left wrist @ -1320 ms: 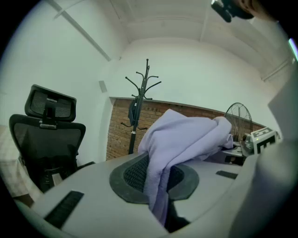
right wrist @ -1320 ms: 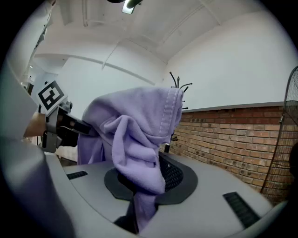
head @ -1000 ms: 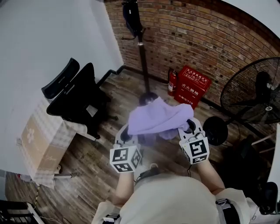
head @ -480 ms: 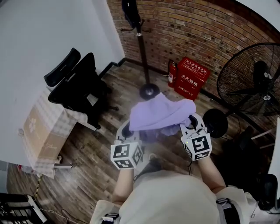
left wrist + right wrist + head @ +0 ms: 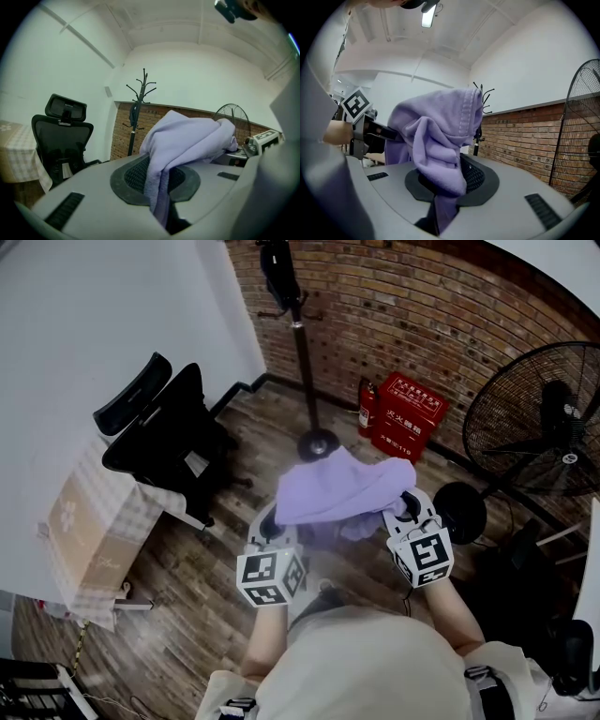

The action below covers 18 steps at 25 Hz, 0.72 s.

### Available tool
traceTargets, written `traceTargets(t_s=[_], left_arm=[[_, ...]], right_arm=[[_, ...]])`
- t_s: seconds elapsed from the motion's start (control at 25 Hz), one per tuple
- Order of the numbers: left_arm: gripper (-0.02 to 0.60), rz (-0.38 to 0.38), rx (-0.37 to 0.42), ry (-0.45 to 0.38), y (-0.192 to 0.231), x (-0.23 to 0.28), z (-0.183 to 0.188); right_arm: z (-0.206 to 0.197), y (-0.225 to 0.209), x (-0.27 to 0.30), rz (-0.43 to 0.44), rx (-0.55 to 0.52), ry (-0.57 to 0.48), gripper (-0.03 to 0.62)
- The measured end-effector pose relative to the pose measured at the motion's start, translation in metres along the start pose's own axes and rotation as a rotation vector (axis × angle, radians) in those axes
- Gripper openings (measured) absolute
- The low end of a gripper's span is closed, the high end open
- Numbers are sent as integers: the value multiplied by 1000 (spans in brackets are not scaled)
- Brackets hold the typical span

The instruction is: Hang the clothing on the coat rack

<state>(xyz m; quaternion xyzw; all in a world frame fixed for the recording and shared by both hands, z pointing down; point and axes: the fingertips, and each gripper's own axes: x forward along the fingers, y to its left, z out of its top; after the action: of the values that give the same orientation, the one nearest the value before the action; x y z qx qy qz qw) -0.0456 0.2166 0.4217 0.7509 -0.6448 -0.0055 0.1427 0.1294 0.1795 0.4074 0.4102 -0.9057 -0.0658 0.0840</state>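
Office chair: black, stood well left of the brick wall.
Red box: at the wall's foot.
Fire extinguisher: just beside the box.
Fan: near the wall's right end.

Lilac garment, red crate, black chair.

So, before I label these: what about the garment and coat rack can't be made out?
Type of the purple garment: every view, bunched between left gripper and right gripper.
Top of the coat rack: head view's edge cuts it off; garment partly hides it in right gripper view.
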Motion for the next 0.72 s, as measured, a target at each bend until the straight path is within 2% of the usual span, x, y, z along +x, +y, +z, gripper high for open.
traceTargets(t_s=[0.72], left_arm=[[31, -66, 24, -2, 73, 62, 32]], right_arm=[[15, -1, 95, -81, 43, -27, 54]])
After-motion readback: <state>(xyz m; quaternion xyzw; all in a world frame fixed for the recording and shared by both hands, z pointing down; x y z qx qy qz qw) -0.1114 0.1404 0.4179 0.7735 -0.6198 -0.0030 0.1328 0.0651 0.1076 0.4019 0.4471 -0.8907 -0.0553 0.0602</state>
